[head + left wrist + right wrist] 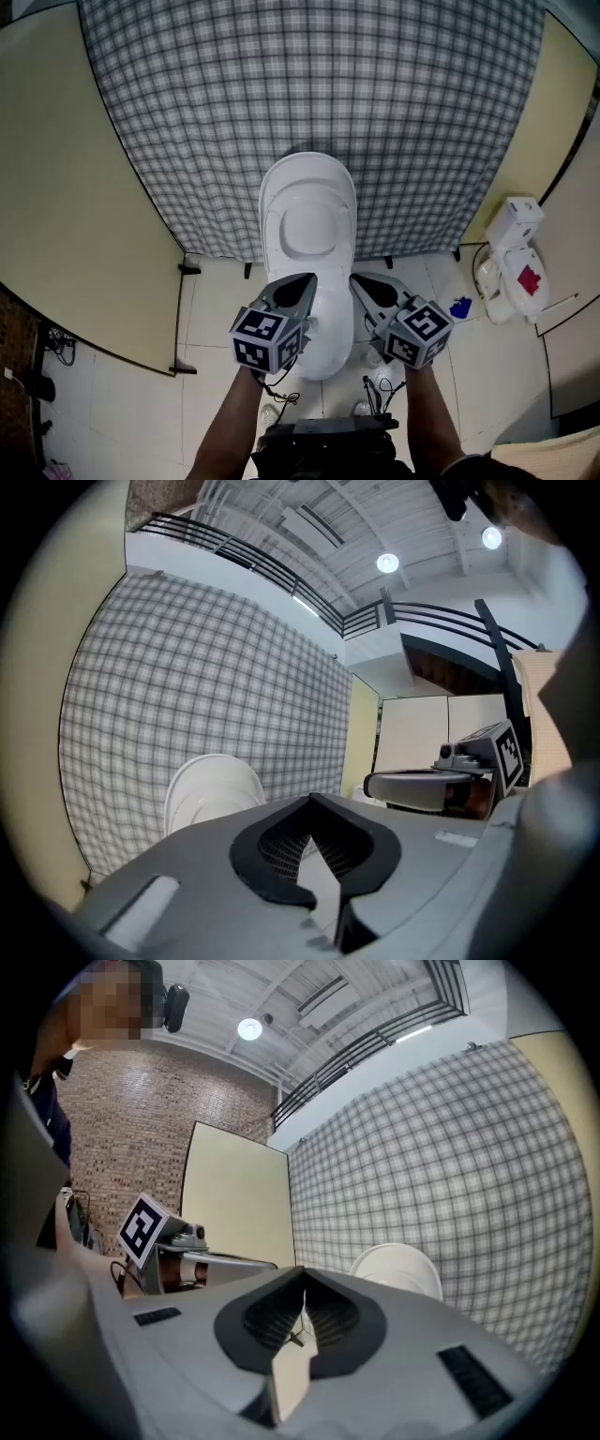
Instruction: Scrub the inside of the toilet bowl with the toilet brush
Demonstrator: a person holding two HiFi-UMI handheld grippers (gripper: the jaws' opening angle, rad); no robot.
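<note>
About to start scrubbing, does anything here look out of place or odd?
Nothing spilled or damaged. Only oddity: both the left gripper and right gripper are shut and empty by the toilet, no brush held.

Grey grippers (307,279) (356,279), black-and-white marker cubes (266,340) (419,332)

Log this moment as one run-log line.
left gripper: jaws shut, empty | right gripper: jaws shut, empty | both above white ceramic toilet
</note>
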